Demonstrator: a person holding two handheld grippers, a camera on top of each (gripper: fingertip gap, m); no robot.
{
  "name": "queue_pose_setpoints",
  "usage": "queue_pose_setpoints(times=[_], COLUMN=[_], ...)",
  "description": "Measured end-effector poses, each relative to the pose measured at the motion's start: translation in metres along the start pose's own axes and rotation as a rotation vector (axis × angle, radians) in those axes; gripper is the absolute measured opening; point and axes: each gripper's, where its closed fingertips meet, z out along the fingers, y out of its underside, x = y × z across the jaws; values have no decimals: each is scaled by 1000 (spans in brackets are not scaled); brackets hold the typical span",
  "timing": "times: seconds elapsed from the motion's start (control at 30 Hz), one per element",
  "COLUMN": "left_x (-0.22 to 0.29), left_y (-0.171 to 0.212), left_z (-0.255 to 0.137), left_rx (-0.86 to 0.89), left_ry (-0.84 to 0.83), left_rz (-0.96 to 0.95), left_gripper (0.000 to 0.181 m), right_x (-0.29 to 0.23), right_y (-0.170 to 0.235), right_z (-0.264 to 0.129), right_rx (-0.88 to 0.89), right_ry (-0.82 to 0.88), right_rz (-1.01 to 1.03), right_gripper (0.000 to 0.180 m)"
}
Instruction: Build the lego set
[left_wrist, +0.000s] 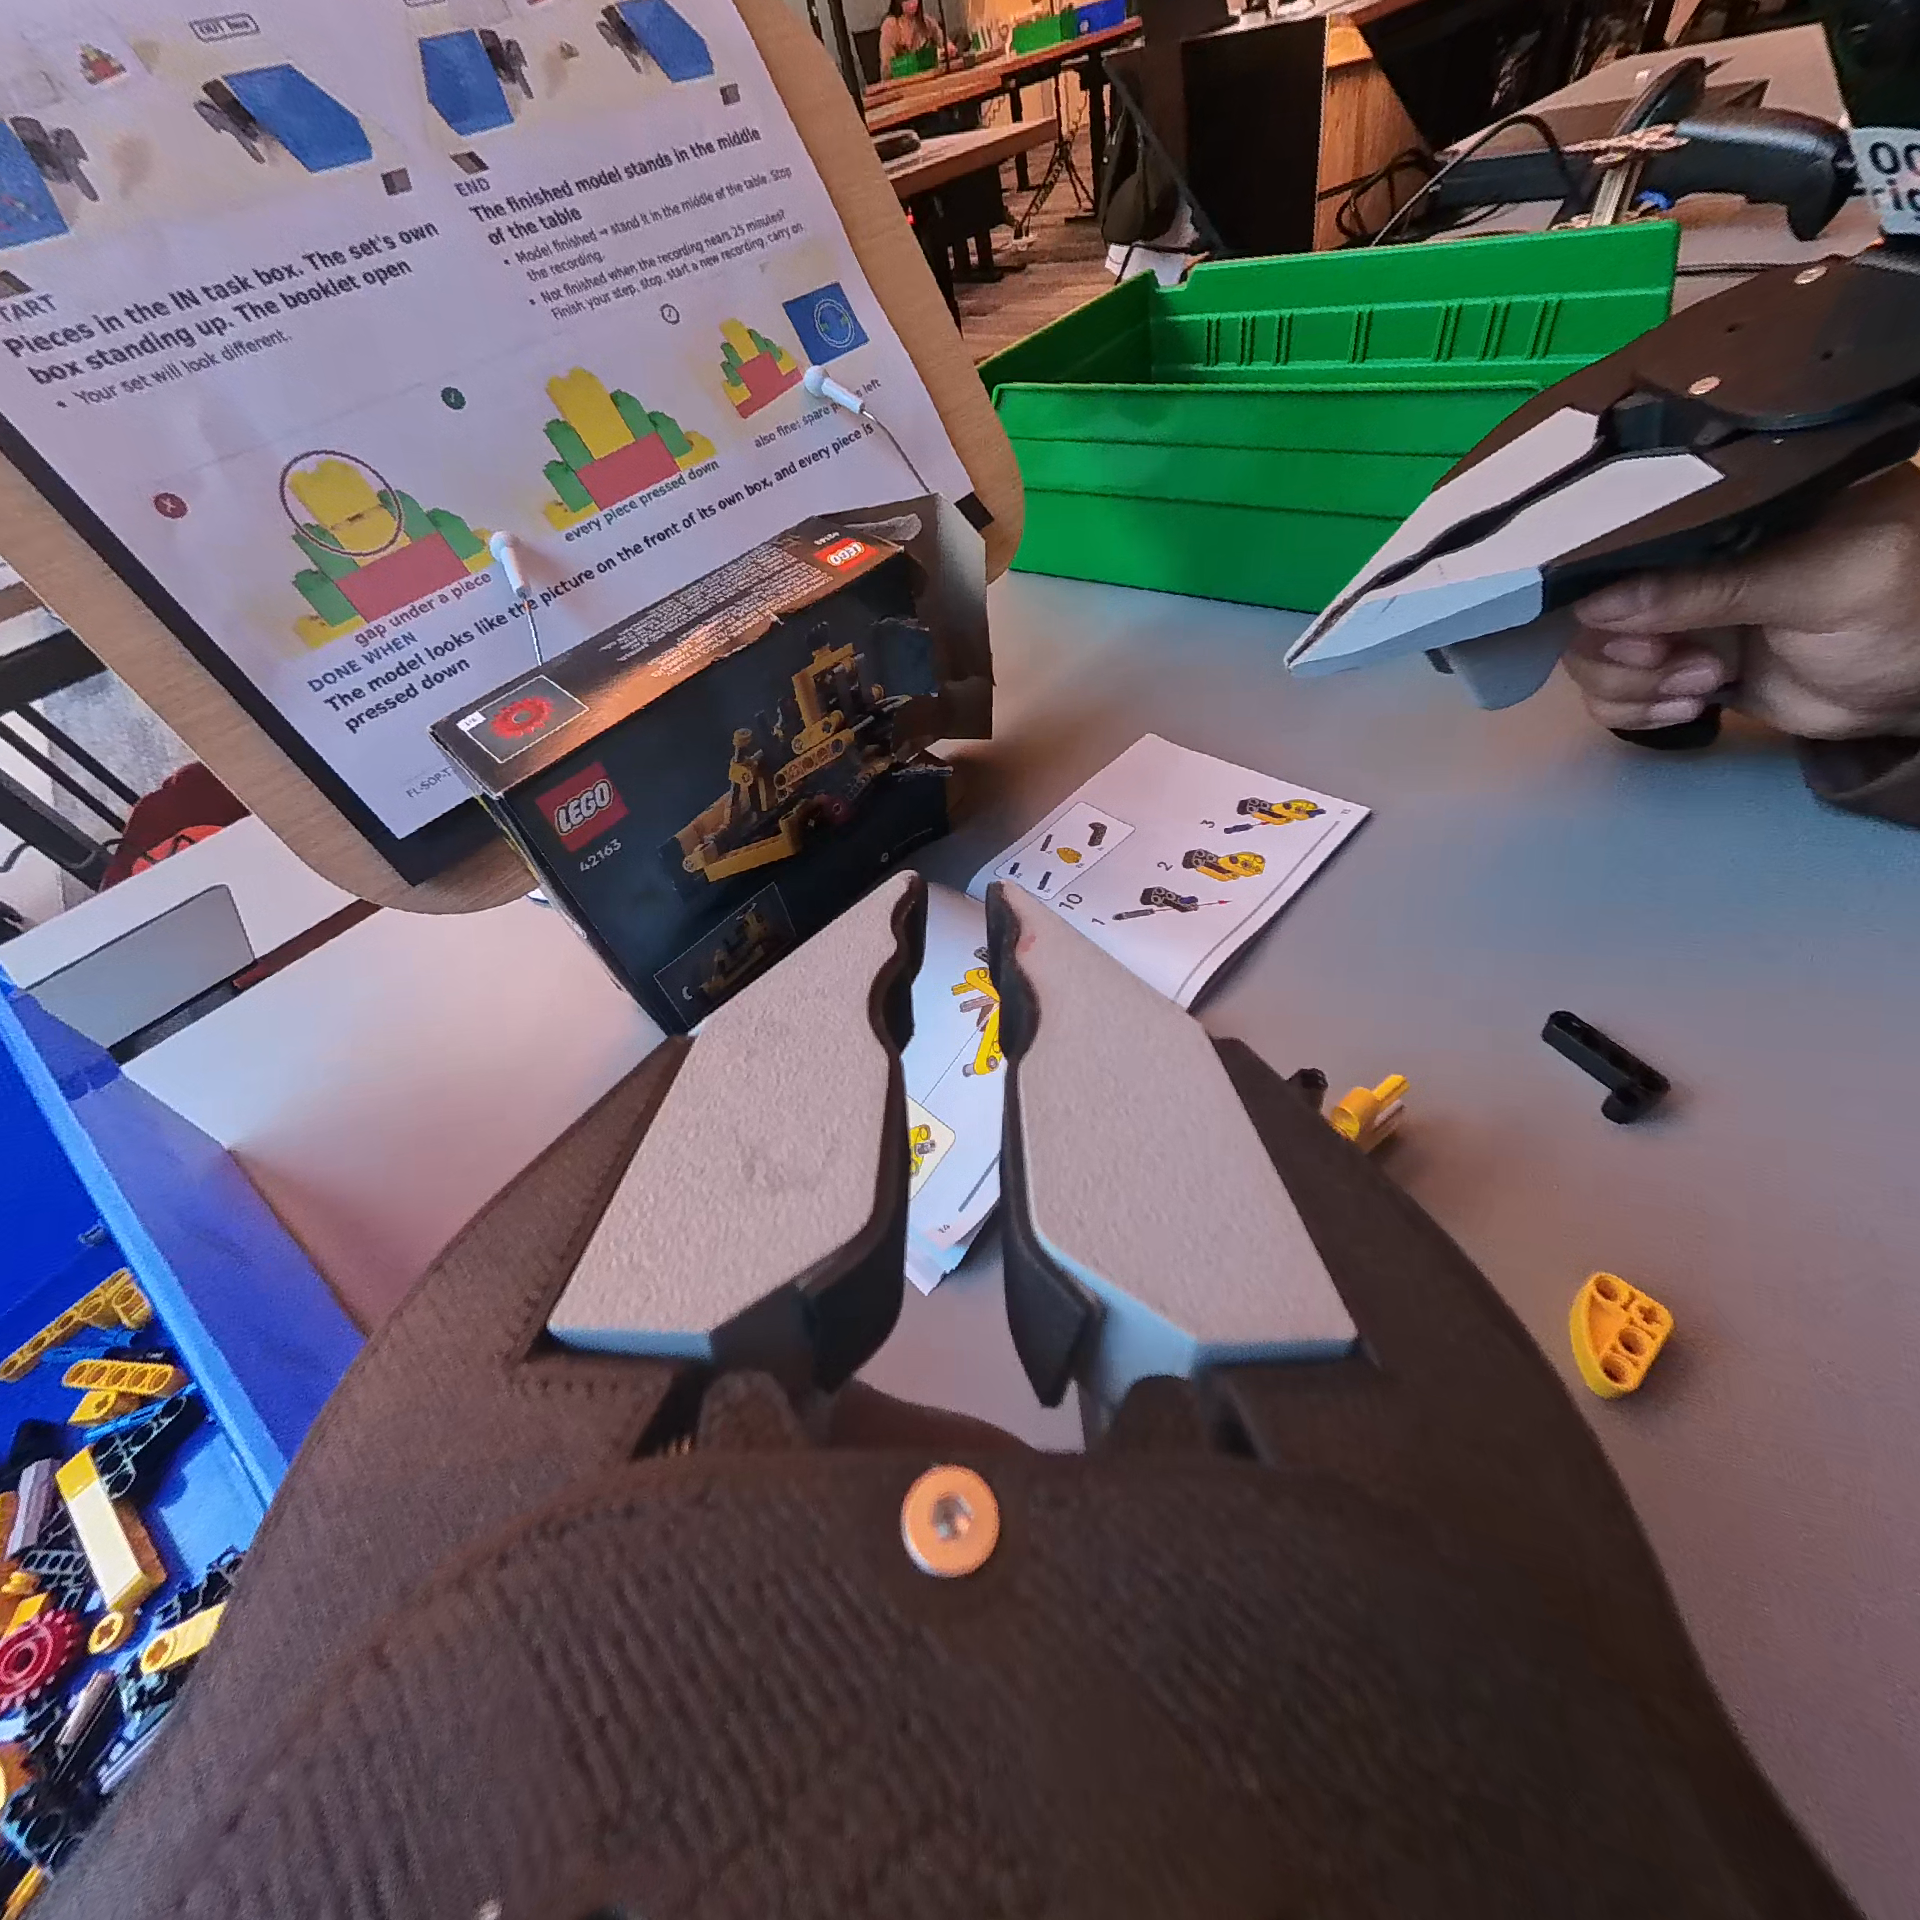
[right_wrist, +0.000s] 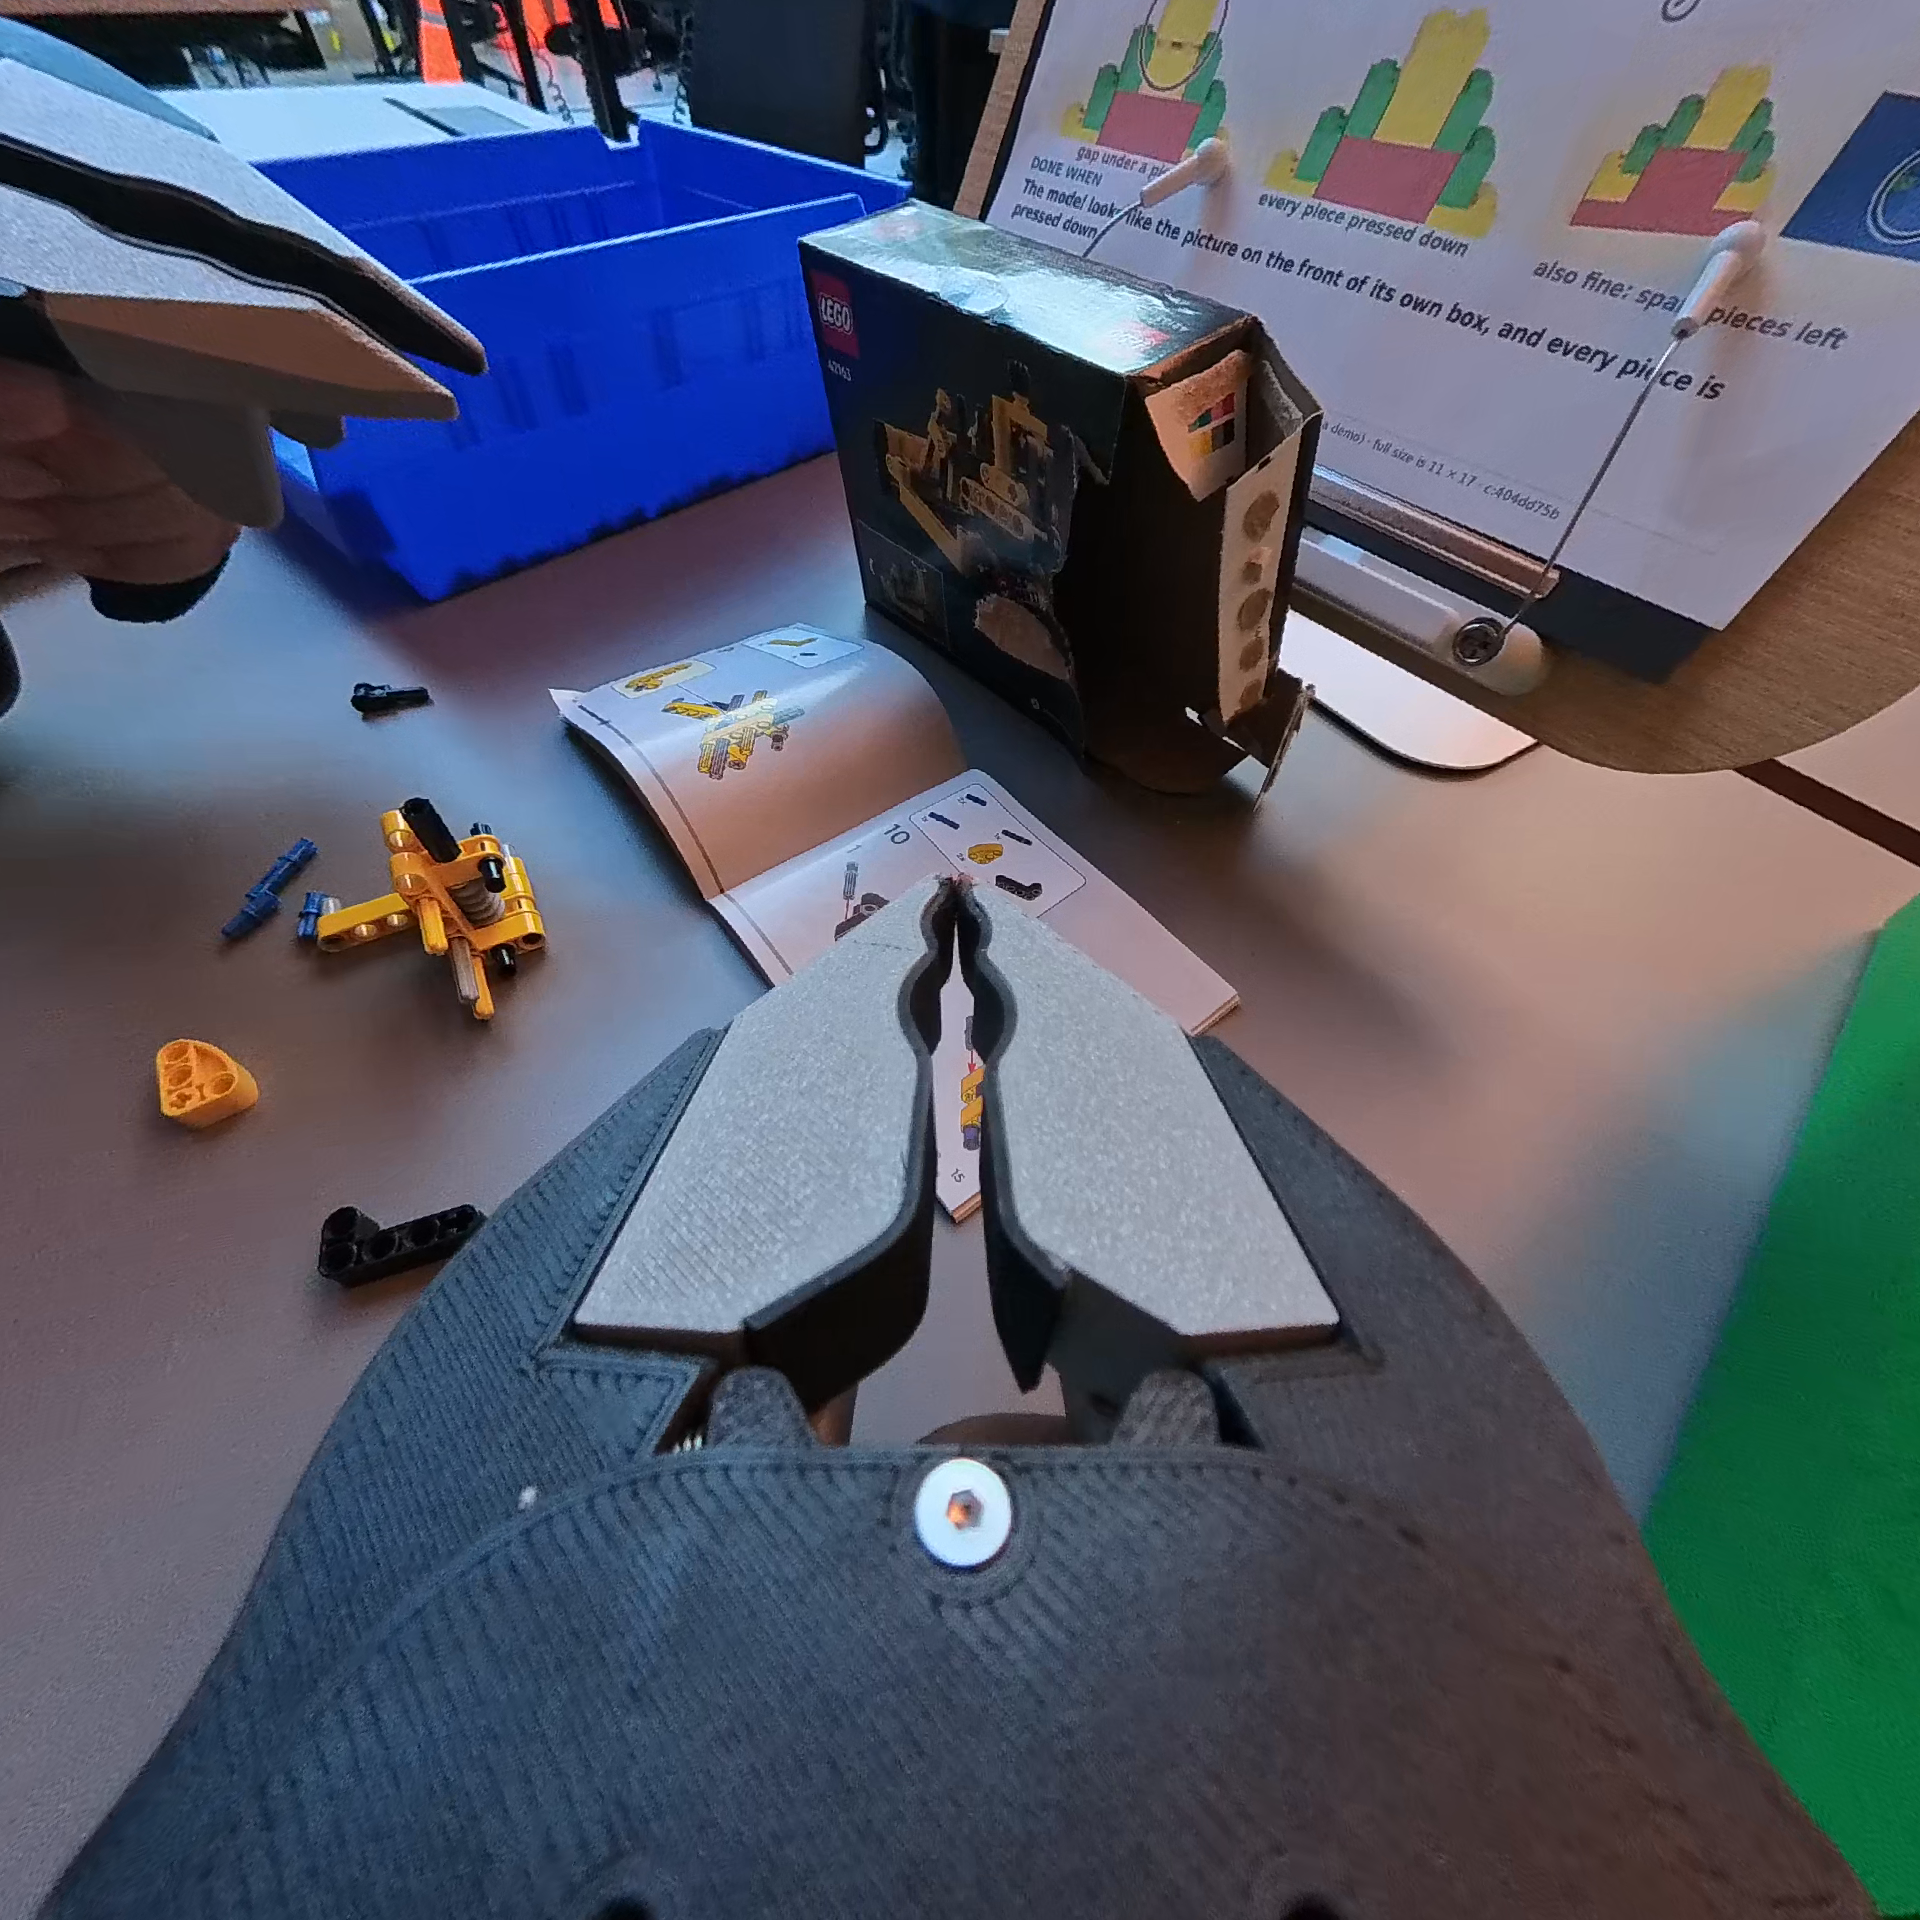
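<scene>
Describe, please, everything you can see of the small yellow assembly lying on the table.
The yellow assembly is a small, partly built cluster of glossy plastic beams with round holes, crossed roughly like a T. Black pins stick out of its top and sides, and a grey ribbed part and a pale axle run through its middle. It lies flat on the dark table, left of the open booklet. A small blue pin lies at its left end; neither claw touches it.

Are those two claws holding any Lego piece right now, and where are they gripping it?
No. The left claw is slightly open and empty; the right claw is shut on nothing. The yellow assembly lies untouched on the table.
</scene>
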Motion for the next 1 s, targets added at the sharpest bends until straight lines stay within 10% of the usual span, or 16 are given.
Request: queue_pose_setpoints(times=[1.0], left_x=[-11], left_y=[-7], left_z=[3], left_rx=[30], left_ry=[-83], left_rz=[-92], left_gripper=[0], right_x=[7], right_y=[5], right_z=[1], right_rx=[-25], right_ry=[37], right_rz=[-7], right_gripper=[0])
